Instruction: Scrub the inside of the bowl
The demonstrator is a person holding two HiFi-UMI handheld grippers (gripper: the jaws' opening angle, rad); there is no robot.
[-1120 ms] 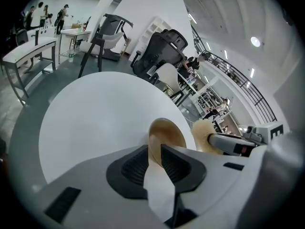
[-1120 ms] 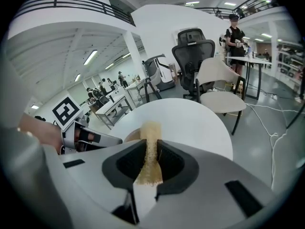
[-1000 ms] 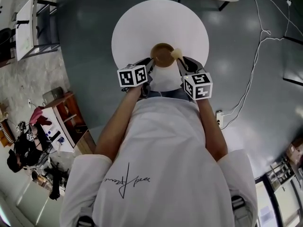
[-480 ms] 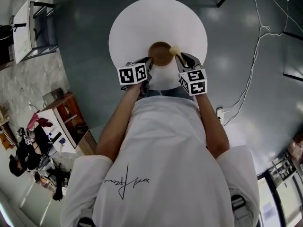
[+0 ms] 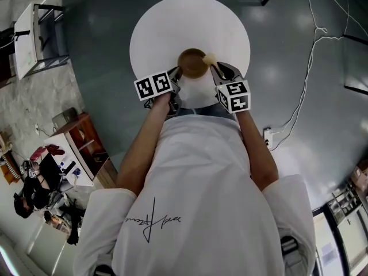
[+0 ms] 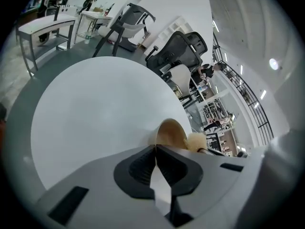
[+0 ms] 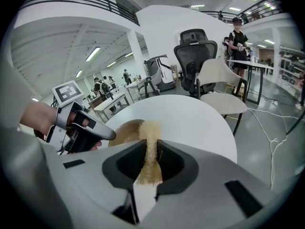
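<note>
Round white table (image 5: 172, 27) on a grey floor, seen from the head view. The brown bowl (image 5: 192, 64) sits on the near part of the table, just ahead of both grippers and between them.

The left gripper (image 6: 156, 149) is at the bowl's near-left side. Its jaws have just been closing. They are now nearly together, with the thin rim of the bowl pinched between the tips. The bowl looks a bit tipped in the left gripper view, its opening facing right towards the scrubber.

The right gripper (image 7: 152, 147) is clamped on a tan fibre scrubber (image 7: 148, 128). The jaws stand narrow, with the strip gripped between the pads. The frayed top end sticks out past the tips. The scrubber's end is at the bowl's right rim, over the edge of the opening. I cannot tell whether it touches the inner wall.

In the right gripper view the person's left hand (image 7: 40, 118) shows wrapped on the left gripper's handle, with that gripper's marker cube (image 7: 68, 92) above it.

Background: a black office chair (image 7: 193, 51) and a white chair (image 7: 217, 80) beyond the table, and a person standing (image 7: 237, 35) by a desk. A white cable (image 5: 310, 68) runs across the floor right of the table. The person's white shirt (image 5: 201, 200) fills the lower head view.
</note>
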